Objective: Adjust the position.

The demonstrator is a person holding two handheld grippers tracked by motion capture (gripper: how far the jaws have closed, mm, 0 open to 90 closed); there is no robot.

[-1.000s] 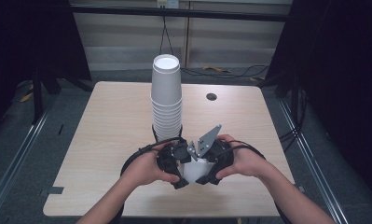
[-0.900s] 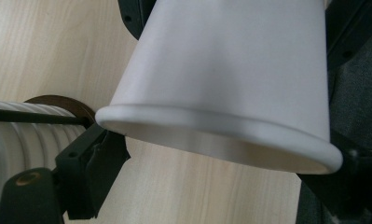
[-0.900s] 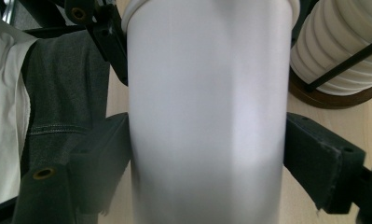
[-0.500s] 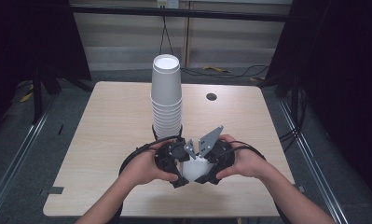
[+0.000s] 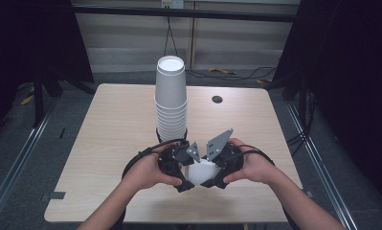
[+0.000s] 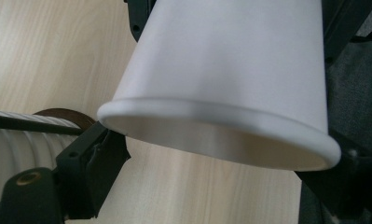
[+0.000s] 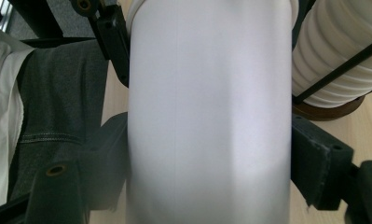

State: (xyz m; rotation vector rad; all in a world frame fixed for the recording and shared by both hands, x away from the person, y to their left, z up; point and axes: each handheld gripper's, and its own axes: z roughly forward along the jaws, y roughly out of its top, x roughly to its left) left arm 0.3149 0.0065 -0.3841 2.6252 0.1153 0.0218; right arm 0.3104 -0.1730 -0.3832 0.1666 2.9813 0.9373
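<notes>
Wooden table [image 5: 107, 143], dark surround; at its near edge, 6 o'clock, one white cup [image 5: 201, 170] clamped between left gripper [image 5: 176, 165] and right gripper [image 5: 222, 165], each set of jaws closed on the cup's wall. Beyond, toward 12 o'clock: cup stack [image 5: 171, 103], inverted, on a round brown base at table centre; farther, a dark hole [image 5: 217, 99] at about 1 o'clock.

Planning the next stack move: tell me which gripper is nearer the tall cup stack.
Left. The left gripper sits just below the tall cup stack; the right gripper lies farther right.
</notes>
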